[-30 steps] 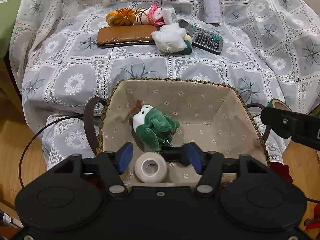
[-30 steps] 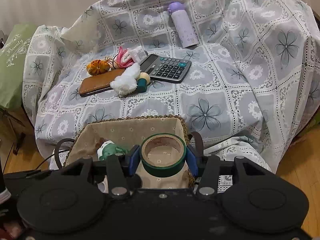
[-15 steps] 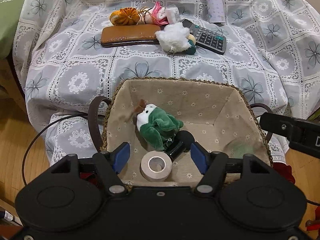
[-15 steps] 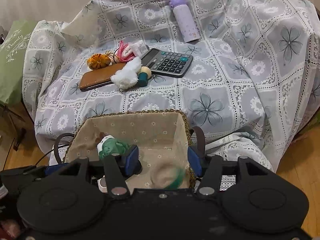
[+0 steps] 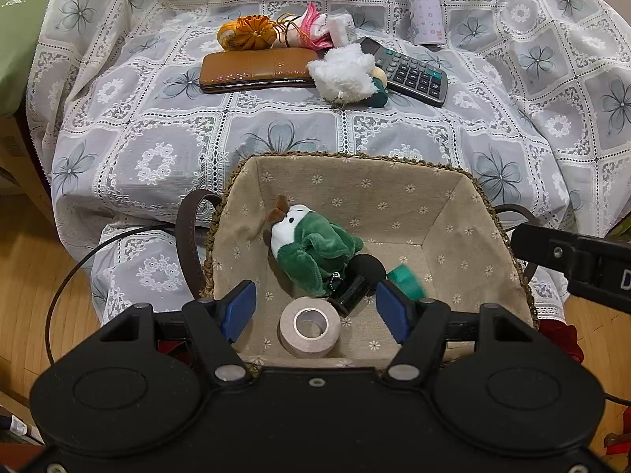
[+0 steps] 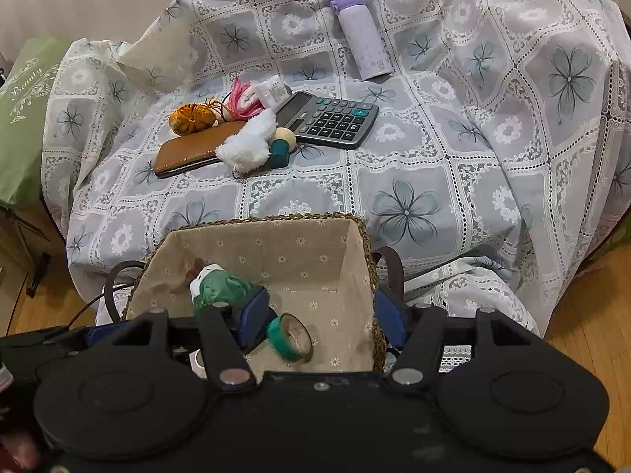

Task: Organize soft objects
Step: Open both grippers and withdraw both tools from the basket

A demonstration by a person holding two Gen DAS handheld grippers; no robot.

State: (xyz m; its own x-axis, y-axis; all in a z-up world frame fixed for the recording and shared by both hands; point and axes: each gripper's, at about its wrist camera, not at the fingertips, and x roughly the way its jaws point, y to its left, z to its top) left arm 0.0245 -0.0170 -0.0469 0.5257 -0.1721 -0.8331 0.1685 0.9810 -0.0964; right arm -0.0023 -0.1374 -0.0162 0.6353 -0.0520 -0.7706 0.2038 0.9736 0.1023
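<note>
White plush toy point(image 6: 247, 145) next: it lies upper left of my right tongs point(image 6: 321, 315).

It rests on the lace-covered bed, long axis slanting up to the right, touching the brown wallet point(image 6: 193, 149) and just beside the calculator point(image 6: 329, 119). My right tongs are opening over the basket point(image 6: 366, 252), nothing between them, green tape point(image 6: 290, 337) lying below. My left tongs point(image 5: 315, 307) stand half wide, empty. Either hand seems about equally near.
</note>
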